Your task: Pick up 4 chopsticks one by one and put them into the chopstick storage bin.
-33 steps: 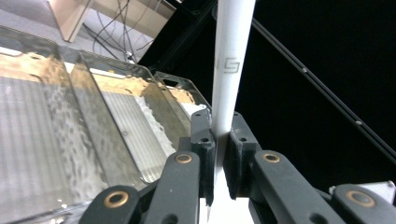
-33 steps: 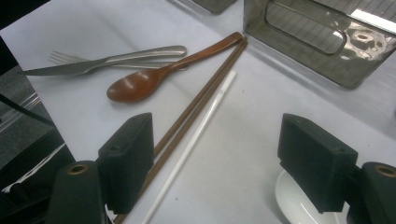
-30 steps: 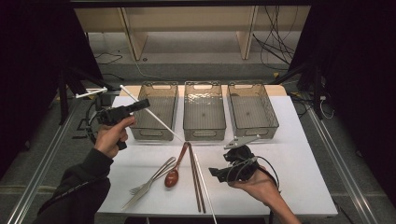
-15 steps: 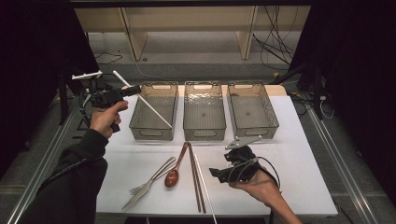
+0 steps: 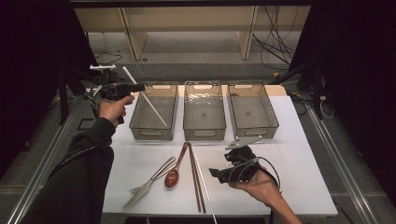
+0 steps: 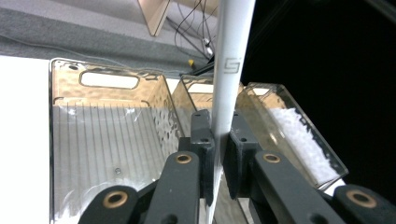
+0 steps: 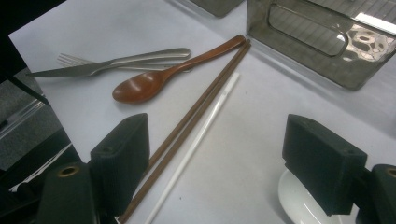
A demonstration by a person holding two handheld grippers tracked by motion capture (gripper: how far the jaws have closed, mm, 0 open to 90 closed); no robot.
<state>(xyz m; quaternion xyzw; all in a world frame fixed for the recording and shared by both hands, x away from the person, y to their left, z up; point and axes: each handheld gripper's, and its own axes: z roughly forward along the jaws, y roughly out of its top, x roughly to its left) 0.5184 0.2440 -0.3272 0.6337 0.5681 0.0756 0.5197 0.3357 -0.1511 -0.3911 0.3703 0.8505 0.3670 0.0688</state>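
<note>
My left gripper (image 5: 138,87) is held up at the table's far left corner, shut on a white chopstick (image 5: 150,106). The stick slants down to the right, its lower end over the left clear bin (image 5: 152,134). In the left gripper view the jaws pinch the white chopstick (image 6: 229,70) near its middle, above the bins. My right gripper (image 5: 219,169) rests low at the front right, open and pointing left. Between its jaws (image 7: 219,149) in the right gripper view lie a second white chopstick (image 7: 201,135) and a pair of brown chopsticks (image 7: 196,108) on the table.
Three clear bins stand in a row at the back: left, middle (image 5: 204,134) and right (image 5: 254,132). A wooden spoon (image 5: 173,173), a fork and a knife (image 5: 148,183) lie at the front left of the white table (image 5: 299,154).
My left hand has carried the white chopstick toward the far left corner, still gripping it. The right hand has stayed where it was.
</note>
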